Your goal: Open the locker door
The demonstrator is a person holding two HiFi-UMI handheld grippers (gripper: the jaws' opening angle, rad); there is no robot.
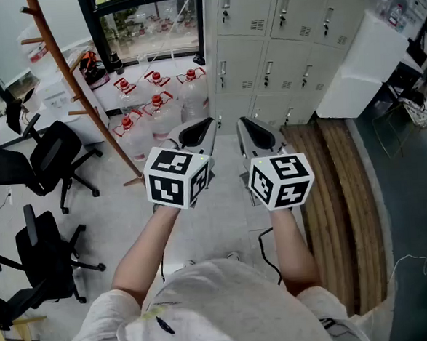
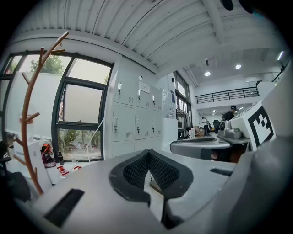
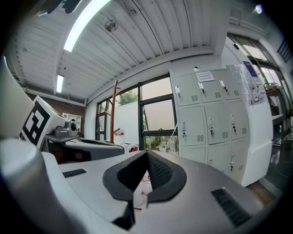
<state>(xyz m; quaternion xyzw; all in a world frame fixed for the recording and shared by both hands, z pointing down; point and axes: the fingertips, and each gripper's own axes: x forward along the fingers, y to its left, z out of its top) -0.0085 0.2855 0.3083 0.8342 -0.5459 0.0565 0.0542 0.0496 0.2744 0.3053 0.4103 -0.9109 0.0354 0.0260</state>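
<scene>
Both tools are clenched, pad meeting pad with nothing between them: the left gripper (image 1: 196,133) and the right gripper (image 1: 252,132) sit side by side. The lockers (image 1: 267,49) stand ahead of the fingertips, well apart, and every door I can see looks closed. My worry is reaching a door handle (image 1: 269,72) with the fingers shut, which would knock it rather than take it. The handles look small, so a skewed approach could slip off. The water jugs (image 1: 158,108) ahead and left of the left fingertips could get bumped on the way in.
</scene>
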